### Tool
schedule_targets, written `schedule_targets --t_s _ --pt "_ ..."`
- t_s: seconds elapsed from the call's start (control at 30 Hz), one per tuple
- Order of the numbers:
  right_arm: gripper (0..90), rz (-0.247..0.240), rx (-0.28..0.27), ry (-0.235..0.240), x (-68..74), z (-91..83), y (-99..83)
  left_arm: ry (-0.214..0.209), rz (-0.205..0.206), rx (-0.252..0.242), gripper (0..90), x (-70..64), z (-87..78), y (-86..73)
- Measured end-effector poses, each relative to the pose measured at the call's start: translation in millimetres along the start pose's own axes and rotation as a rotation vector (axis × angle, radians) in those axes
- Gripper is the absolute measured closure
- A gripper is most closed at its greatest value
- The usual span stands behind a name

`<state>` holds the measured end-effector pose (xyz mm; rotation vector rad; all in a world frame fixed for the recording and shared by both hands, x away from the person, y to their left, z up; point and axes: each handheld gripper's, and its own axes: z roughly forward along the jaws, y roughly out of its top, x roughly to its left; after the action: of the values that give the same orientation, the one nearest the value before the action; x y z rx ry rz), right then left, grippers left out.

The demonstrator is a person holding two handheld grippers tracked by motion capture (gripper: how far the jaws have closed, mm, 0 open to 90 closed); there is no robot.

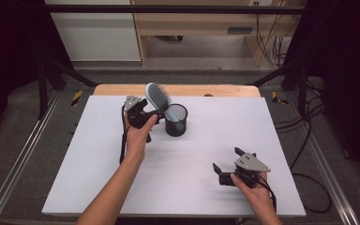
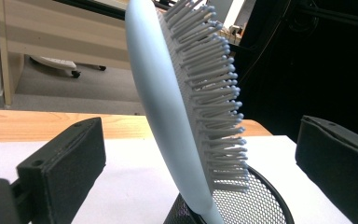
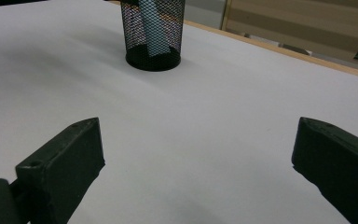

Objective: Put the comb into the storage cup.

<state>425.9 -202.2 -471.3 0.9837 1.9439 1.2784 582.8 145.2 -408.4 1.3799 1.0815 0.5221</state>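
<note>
On the white rectangular table (image 1: 122, 187), the black wire-mesh cup (image 1: 176, 120) holds the pale blue plastic hairbrush (image 1: 158, 96), handle down and leaning (bristles up). The left gripper (image 1: 146, 114), forearm outstretched, flanks it with jaws spread, not touching. The right gripper (image 1: 226, 164) rests near, released.

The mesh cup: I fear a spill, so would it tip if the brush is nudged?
Probably. The mesh cup looks light, and the hairbrush leans out over its rim, top-heavy. The left hand-held gripper, jaws open around the brush, could likely lever it over. The cup's flat base may resist small bumps.
</note>
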Motion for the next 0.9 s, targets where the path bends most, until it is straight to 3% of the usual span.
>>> schedule_targets --t_s 0.9 --pt "2.4 -0.004 0.001 0.005 0.7 0.3 0.1 -0.006 0.057 0.032 1.5 -4.5 -9.7 -9.9"
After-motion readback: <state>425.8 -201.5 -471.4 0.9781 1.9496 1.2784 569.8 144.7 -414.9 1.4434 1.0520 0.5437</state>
